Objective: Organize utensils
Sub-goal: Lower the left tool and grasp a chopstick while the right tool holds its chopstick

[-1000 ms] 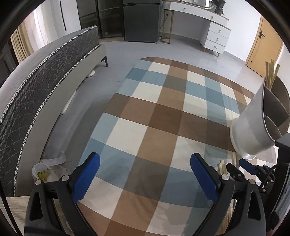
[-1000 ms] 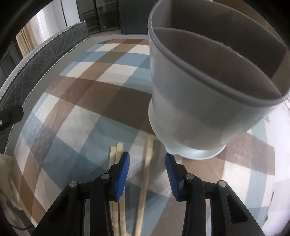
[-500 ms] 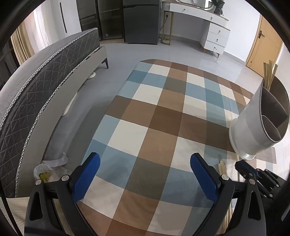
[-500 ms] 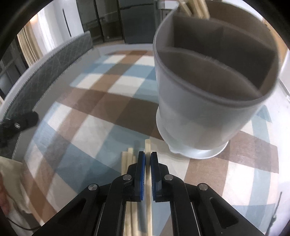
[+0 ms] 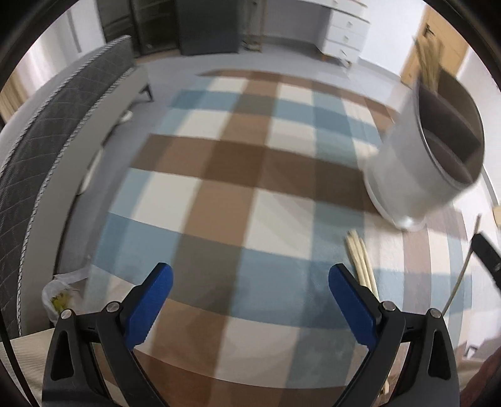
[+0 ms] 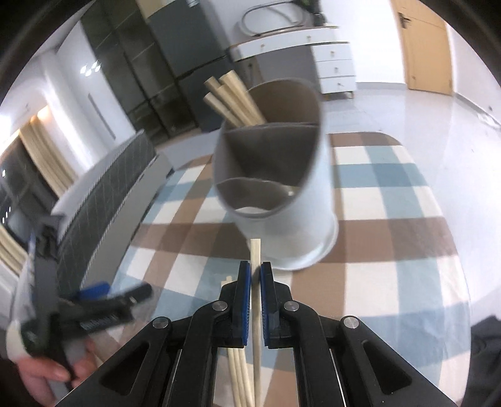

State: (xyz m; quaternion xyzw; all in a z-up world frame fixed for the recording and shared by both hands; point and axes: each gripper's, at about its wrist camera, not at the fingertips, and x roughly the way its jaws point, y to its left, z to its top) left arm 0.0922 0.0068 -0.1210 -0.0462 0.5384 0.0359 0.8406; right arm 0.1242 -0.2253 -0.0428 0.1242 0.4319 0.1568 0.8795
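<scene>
A grey divided utensil holder [image 6: 313,219] stands on the checked tablecloth [image 6: 385,194], with several wooden chopsticks [image 6: 231,97] in its far compartment. My right gripper [image 6: 255,269] is shut on one chopstick [image 6: 255,250], lifted and pointing at the holder's base. Three loose chopsticks [image 6: 238,369] lie on the cloth beneath it. In the left wrist view my left gripper [image 5: 250,294] is open and empty above the cloth. The loose chopsticks [image 5: 360,256] lie just beyond its right finger, and the holder [image 5: 407,175] stands further right. The held chopstick [image 5: 460,275] shows at the right edge.
A grey quilted bed [image 5: 47,150] runs along the table's left side, with a plastic bag [image 5: 59,294] on the floor beside it. A white dresser [image 5: 344,28] and a wooden door [image 6: 426,47] stand at the back. A hand [image 6: 40,375] holds the left gripper.
My right gripper has shut on one chopstick and risen with it, rolling as it went. My left gripper has shifted toward the loose chopsticks, still open.
</scene>
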